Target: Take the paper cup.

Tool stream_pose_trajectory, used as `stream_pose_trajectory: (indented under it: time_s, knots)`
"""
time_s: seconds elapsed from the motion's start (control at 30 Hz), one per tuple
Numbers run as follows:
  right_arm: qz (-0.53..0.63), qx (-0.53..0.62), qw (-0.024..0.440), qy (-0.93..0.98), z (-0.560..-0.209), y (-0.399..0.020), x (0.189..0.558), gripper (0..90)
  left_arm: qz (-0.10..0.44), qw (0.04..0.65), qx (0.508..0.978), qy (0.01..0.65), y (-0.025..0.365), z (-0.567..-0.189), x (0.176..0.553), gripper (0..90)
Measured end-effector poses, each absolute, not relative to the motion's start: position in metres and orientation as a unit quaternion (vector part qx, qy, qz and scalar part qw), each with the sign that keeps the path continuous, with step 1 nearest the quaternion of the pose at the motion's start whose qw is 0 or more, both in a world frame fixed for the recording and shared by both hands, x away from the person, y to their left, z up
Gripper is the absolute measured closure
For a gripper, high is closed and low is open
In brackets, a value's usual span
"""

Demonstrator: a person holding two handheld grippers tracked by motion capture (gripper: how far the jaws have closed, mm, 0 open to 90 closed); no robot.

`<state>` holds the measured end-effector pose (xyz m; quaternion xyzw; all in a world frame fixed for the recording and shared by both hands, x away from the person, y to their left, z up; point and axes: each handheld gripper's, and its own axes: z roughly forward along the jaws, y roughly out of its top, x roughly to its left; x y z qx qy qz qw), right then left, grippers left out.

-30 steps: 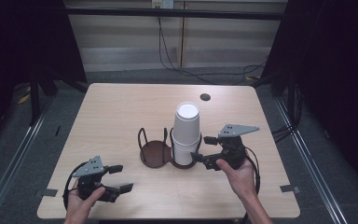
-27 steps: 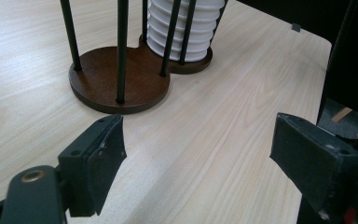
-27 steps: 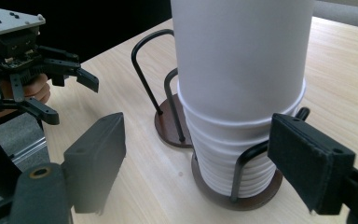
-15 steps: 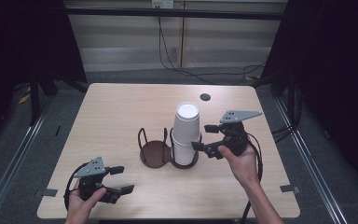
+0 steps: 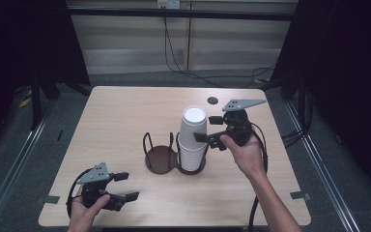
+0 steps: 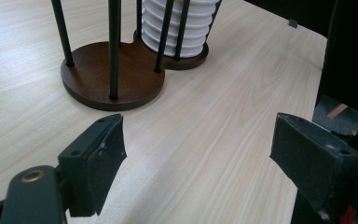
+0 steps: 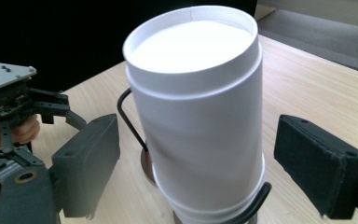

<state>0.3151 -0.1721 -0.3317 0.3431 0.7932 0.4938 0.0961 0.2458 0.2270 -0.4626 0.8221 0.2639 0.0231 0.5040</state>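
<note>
A stack of upside-down white paper cups stands in the right slot of a brown two-slot holder with black wire posts; the left slot is empty. My right gripper is beside the upper part of the stack, to its right. In the right gripper view its open jaws flank the top cup with a small gap on each side. My left gripper rests open near the table's front left corner, holding nothing. In the left gripper view its jaws point at the holder's base and the stack.
A small dark round spot lies on the far side of the wooden table. Grey tape marks sit by the front corners. Dark floor and cables surround the table, and bare tabletop spreads to the left of the holder.
My right gripper has risen along the cup stack from near its base to its upper part. The left gripper has stayed where it was.
</note>
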Motion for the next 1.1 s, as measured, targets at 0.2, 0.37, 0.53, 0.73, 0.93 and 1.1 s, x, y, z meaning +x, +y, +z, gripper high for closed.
stream_pose_trajectory:
  time_s: [0.2,0.37,0.53,0.73,0.93,1.1]
  knots:
    - [0.491,0.338,0.094,0.797,-0.329,-0.163,0.322,14.6,0.023,0.503,0.824,0.26,0.226,-0.462,0.245,17.3]
    - [0.48,0.337,0.094,0.804,-0.327,-0.154,0.33,14.1,0.021,0.503,0.824,0.26,0.226,-0.462,0.244,17.3]
    - [0.474,0.342,0.081,0.807,-0.327,-0.151,0.338,14.2,0.019,0.502,0.825,0.259,0.226,-0.462,0.244,17.3]
    - [0.468,0.339,0.074,0.813,-0.327,-0.146,0.345,14.3,0.016,0.503,0.824,0.259,0.226,-0.462,0.244,17.3]
    - [0.465,0.341,0.068,0.814,-0.326,-0.143,0.349,15.4,0.016,0.505,0.821,0.264,0.229,-0.462,0.245,17.3]
    - [0.448,0.339,0.077,0.823,-0.319,-0.139,0.349,17.9,0.016,0.504,0.823,0.262,0.228,-0.462,0.245,17.3]
